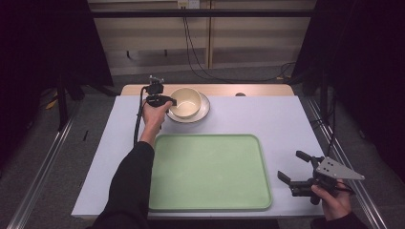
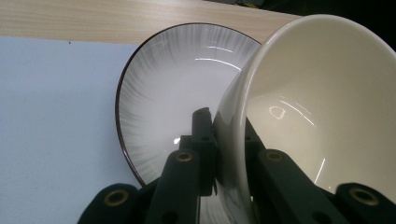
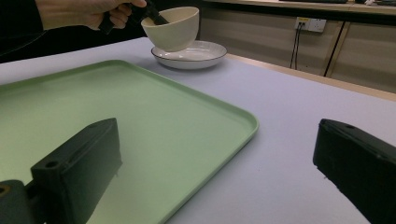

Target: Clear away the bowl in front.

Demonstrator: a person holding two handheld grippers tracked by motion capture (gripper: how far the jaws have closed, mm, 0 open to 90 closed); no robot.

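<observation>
A cream bowl (image 1: pixel 185 101) (image 2: pixel 322 107) (image 3: pixel 173 28) hangs tilted just above a white plate with a dark rim (image 1: pixel 203 112) (image 2: pixel 173 88) (image 3: pixel 196 53) at the table's far side. My left gripper (image 1: pixel 169 101) (image 2: pixel 224 126) (image 3: pixel 156 17) is shut on the bowl's near-left rim, one jaw inside and one outside. A pale green tray (image 1: pixel 210 171) (image 3: pixel 116 107) lies empty in the middle of the table. To the right of the tray's front corner, my right gripper (image 1: pixel 291 164) (image 3: pixel 219 140) stands open above the table with nothing between its jaws.
The white table top (image 1: pixel 286 124) ends in a wooden strip (image 1: pixel 258 89) at the far edge, with a small dark spot (image 1: pixel 240 94) on it. Metal rails (image 1: pixel 43 162) run along both sides, and cables (image 1: pixel 196 62) hang behind the table.
</observation>
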